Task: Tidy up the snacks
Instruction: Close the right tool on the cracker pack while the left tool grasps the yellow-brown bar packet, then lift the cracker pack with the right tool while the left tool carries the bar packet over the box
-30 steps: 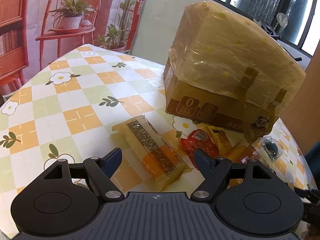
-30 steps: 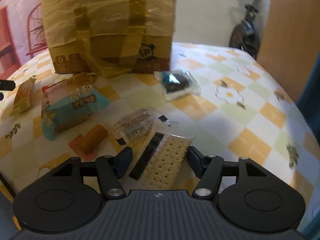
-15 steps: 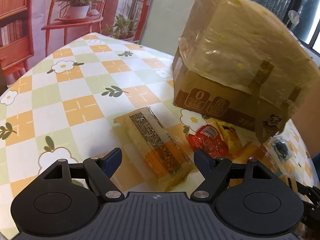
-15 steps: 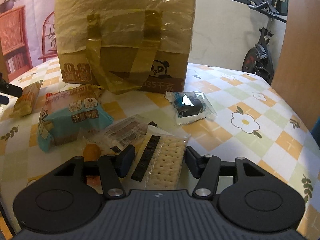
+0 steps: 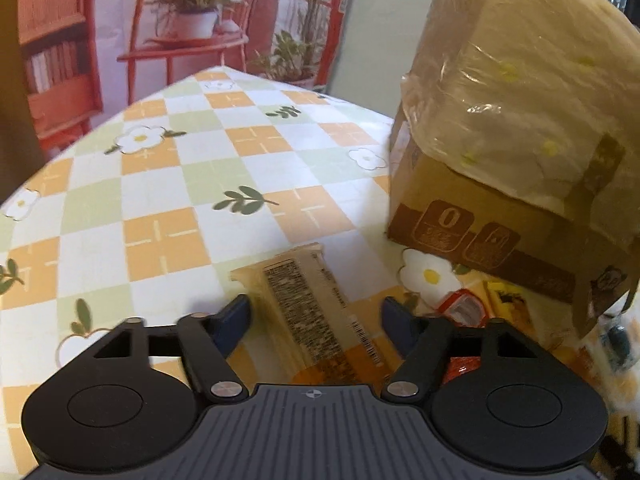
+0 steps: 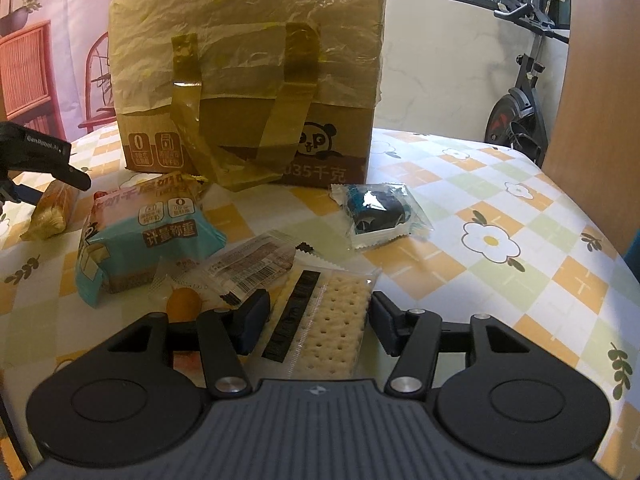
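Beside the box (image 5: 480, 220), left tongs (image 5: 316, 320) closing around yellow packet (image 5: 304, 312); right tongs (image 6: 320, 320) straddle crackers (image 6: 332, 332), untouching.

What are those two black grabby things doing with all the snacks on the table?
A person is sorting snacks on a flowery tablecloth with a grabber in each hand. The left gripper has just been closing around a long yellow snack packet, but its pads do not press on it yet. The right gripper sits open around a clear packet of crackers. A blue cake packet, a dark cookie packet and a big taped cardboard box wait behind.
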Available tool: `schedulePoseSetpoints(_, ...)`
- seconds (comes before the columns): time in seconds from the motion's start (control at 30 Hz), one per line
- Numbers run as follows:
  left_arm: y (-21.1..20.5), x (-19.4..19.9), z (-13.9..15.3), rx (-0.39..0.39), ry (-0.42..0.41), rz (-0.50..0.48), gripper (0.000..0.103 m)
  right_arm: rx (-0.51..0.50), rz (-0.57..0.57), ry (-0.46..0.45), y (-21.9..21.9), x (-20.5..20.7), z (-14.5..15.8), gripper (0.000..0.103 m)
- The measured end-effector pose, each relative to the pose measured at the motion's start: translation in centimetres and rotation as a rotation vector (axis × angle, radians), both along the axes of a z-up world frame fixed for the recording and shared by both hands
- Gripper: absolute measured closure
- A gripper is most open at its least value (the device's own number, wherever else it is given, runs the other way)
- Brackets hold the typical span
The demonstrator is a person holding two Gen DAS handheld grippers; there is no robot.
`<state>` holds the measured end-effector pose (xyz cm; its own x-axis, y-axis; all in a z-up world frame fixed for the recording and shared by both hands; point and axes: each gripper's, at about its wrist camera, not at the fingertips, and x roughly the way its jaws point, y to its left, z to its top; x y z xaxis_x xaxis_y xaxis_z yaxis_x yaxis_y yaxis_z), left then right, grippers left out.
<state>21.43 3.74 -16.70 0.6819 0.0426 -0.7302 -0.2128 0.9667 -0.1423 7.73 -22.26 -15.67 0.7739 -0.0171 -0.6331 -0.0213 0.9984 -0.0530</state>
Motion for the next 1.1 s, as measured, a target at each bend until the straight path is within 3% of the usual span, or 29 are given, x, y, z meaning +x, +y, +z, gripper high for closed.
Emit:
schedulePoseSetpoints(0.03, 0.0, -0.2, 0.0, 0.006, -0.005, 0.001, 0.038, 0.0, 0.0, 0.0, 0.1, 0.0, 0.0, 0.045)
schedulePoseSetpoints(0.1, 0.4, -0.8, 0.0, -0.013, -0.017, -0.008, 0.048, 0.0, 0.0, -0.001, 0.1, 0.1, 0.0, 0.045)
schedulePoseSetpoints(0.27, 0.8, -2.8, -0.2, -0.056, -0.048, -0.021, 0.049, 0.001, -0.001, -0.001, 0.1, 0.0, 0.0, 0.045)
schedulePoseSetpoints(0.63, -0.6, -3.5, -0.4, -0.011, -0.054, -0.072, 0.049, 0.001, 0.0, -0.002, 0.1, 0.0, 0.0, 0.045)
schedulePoseSetpoints(0.83, 0.1, -3.5, -0.2, -0.07, -0.055, -0.084, 0.052, 0.005, -0.002, -0.004, 0.0, 0.0, 0.0, 0.045)
schedulePoseSetpoints(1.1, -0.1, -4.4, 2.1, -0.083, -0.153, -0.13, 0.054, 0.171, -0.099, -0.075, -2.9, -1.6, 1.0, 0.048)
